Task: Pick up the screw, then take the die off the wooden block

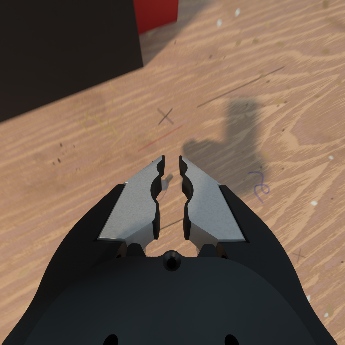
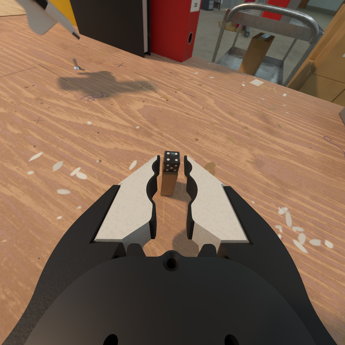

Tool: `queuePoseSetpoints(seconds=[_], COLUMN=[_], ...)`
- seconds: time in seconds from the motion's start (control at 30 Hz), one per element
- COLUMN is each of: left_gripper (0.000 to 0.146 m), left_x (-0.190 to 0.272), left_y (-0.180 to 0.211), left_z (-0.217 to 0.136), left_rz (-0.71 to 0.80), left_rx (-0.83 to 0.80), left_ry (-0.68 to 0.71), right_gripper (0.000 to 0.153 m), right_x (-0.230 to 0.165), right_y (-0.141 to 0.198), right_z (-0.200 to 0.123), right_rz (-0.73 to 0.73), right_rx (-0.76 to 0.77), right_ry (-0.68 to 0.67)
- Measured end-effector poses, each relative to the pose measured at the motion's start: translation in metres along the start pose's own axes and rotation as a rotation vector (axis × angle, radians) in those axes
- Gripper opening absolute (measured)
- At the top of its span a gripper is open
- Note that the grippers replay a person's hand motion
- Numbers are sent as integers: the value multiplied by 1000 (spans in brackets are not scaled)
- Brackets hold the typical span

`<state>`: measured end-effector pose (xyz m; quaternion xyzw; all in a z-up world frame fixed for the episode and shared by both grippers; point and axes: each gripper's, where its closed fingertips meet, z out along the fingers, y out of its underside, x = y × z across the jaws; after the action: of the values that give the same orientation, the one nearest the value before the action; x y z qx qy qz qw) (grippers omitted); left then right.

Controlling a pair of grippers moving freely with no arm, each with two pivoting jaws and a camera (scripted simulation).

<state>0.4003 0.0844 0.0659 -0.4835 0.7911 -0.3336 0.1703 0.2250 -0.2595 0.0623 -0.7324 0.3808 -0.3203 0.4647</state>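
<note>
A small silver screw [image 2: 75, 64] stands head-down on the wooden table [image 2: 224, 121], far left in the right wrist view. In the left wrist view the screw [image 1: 165, 183] lies below, between the jaws and partly hidden by the left finger. My left gripper [image 1: 172, 157] hovers above it, open with a narrow gap and empty; it also shows in the right wrist view [image 2: 46, 16]. A black die [image 2: 171, 161] with white pips sits on a small upright wooden block [image 2: 169, 183]. My right gripper [image 2: 171, 157] is open, its tips on either side of the die, not touching it.
A black binder [image 2: 112, 24] and a red binder [image 2: 171, 28] stand at the table's back edge, just beyond the screw; both show in the left wrist view, black [image 1: 65, 46] and red [image 1: 156, 15]. A metal cart [image 2: 270, 37] and cardboard boxes [image 2: 326, 65] stand beyond the table's far right edge.
</note>
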Motion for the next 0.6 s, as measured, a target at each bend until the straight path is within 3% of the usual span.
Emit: queuePoseSetpoints(seconds=[0.17,0.27,0.4,0.5,0.6], left_gripper=[13,16,19,11,11], left_x=[-5,1,4,6,3], left_y=[35,37,37,37,37], left_z=[19,27,33,34,34], left_rz=[-111,-83,-19,-11,-20], left_rx=[-73,-81,-81,-82,-75], left_ry=[116,162,128,130,110], right_gripper=[22,20,19,18,18], right_x=[8,6,3,2,1], right_y=[0,1,1,0,0], right_z=[2,3,5,5,4], right_rz=[3,-15,-45,-73,-92], right_rx=[-3,-19,-50,-53,-43], right_ry=[58,58,57,62,72])
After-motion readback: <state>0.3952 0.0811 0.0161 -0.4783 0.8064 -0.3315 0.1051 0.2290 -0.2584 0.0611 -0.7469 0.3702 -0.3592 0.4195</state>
